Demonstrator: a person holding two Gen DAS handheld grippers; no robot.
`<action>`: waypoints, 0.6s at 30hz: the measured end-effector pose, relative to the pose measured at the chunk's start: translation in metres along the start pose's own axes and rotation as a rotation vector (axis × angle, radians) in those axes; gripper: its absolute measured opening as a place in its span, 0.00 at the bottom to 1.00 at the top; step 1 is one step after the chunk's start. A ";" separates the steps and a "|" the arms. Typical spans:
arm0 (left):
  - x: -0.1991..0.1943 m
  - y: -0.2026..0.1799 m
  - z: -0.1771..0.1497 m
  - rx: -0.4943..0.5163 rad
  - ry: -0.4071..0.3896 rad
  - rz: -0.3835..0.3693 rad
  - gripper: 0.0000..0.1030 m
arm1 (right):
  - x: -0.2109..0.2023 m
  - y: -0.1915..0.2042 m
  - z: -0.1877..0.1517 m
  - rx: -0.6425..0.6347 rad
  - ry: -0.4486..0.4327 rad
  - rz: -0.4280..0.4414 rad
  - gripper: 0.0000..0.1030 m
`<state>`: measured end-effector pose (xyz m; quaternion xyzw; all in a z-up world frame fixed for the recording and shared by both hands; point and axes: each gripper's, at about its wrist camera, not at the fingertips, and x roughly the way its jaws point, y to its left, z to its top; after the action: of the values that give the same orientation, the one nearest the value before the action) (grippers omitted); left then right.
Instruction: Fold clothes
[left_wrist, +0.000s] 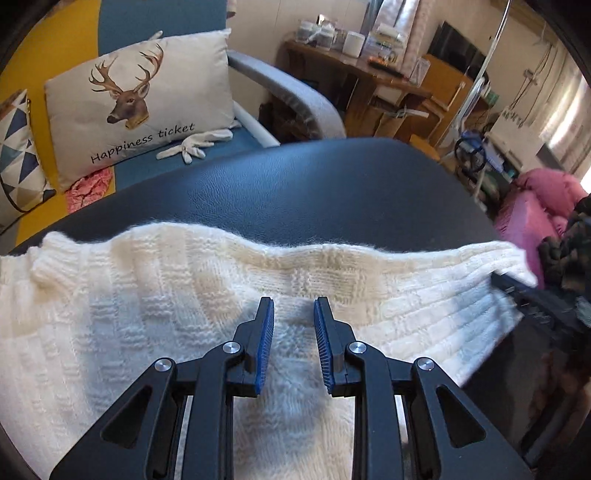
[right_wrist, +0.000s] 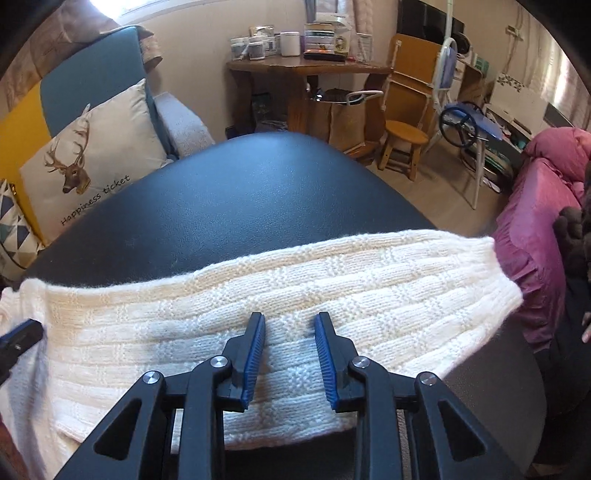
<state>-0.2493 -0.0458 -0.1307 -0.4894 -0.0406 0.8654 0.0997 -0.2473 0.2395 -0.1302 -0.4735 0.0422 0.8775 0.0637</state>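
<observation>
Both grippers, left (left_wrist: 294, 308) and right (right_wrist: 290, 323), hung open above the sweater (left_wrist: 147, 314), so its loose fold on the black table (left_wrist: 295, 192) risked slipping.

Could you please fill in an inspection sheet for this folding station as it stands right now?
Surface: dark leather-look table, far half bare.
Job's things: white knit sweater spread across the near edge.
Clutter: nothing seen on the table.
Grippers: left gripper and right gripper both open above the knit, nothing clamped.
Cables: nothing seen.
Surroundings: deer cushion on a sofa, crowded wooden desk, wooden stool, pink bedding.
</observation>
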 end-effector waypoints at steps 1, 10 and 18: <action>0.003 0.000 0.000 -0.005 -0.001 0.002 0.24 | -0.006 -0.002 0.002 -0.009 -0.027 -0.005 0.26; -0.007 -0.006 0.002 0.039 -0.032 0.034 0.24 | 0.016 -0.046 0.015 0.082 0.043 -0.028 0.27; -0.059 0.033 -0.029 -0.036 -0.123 0.025 0.24 | 0.018 -0.049 0.013 0.105 0.088 -0.070 0.27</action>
<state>-0.1997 -0.0914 -0.1015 -0.4377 -0.0562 0.8940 0.0774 -0.2607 0.2907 -0.1391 -0.5087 0.0743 0.8497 0.1169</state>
